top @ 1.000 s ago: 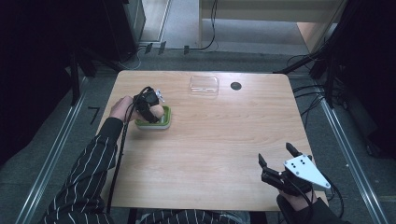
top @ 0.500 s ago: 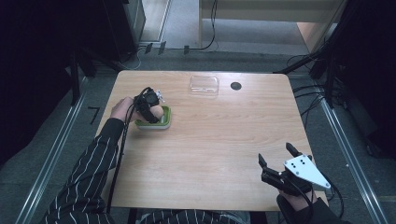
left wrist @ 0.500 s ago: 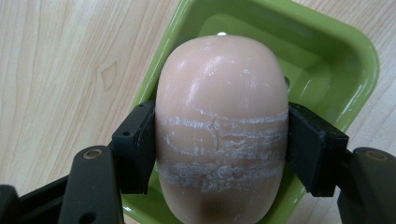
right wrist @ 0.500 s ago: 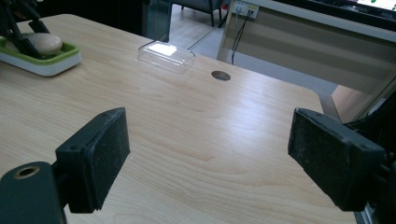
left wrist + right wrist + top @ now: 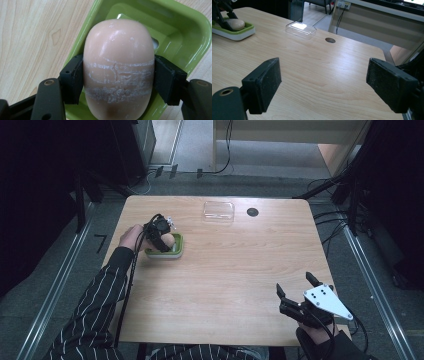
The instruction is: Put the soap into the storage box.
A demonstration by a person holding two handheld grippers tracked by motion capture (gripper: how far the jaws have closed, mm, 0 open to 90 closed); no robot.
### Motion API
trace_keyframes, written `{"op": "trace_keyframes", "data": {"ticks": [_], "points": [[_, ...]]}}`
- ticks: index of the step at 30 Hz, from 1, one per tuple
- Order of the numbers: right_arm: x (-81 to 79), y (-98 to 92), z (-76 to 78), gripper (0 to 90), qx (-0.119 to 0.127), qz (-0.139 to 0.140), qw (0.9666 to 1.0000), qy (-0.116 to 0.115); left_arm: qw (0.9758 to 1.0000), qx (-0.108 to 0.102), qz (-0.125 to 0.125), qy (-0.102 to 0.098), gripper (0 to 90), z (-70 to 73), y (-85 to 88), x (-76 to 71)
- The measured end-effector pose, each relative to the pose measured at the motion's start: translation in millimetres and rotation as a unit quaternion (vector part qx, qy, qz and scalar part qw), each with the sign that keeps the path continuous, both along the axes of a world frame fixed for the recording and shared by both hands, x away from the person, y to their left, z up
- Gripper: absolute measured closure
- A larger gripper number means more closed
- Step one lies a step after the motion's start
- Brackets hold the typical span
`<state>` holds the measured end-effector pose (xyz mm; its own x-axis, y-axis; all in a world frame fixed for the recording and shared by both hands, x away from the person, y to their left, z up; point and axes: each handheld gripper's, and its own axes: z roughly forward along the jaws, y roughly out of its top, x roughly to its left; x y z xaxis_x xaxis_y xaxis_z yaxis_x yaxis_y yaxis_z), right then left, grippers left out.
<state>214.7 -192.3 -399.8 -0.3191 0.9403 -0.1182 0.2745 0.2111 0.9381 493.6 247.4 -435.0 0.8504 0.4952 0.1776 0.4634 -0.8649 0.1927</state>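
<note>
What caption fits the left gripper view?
Left gripper shut on a pale soap bar over its green dish.

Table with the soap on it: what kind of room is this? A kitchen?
Probably a lab or workshop, not a kitchen. The wooden table stands bare on a grey floor, black cables trail to wall sockets, and metal frame rails run alongside it. The soap sits in a green dish.
</note>
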Motion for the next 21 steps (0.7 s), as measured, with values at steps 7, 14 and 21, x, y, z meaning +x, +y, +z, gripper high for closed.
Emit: {"op": "trace_keyframes", "data": {"ticks": [7, 14, 21], "points": [[2.4, -0.2, -0.6, 13.4, 0.002, 0.004, 1.0, 0.0, 1.0, -0.003, 0.003, -0.001, 32.8, -0.3, 0.7, -0.2], [1.3, -1.9, -0.4, 13.4, 0.005, 0.003, 1.0, -0.001, 0.9998, -0.005, 0.017, -0.002, 32.0, -0.5, 0.5, -0.9], [-1.8, 0.4, 1.1, 13.4, 0.002, 0.005, 1.0, -0.004, 0.9993, -0.005, 0.024, -0.027, 18.9, 5.2, 0.4, -3.7]]}}
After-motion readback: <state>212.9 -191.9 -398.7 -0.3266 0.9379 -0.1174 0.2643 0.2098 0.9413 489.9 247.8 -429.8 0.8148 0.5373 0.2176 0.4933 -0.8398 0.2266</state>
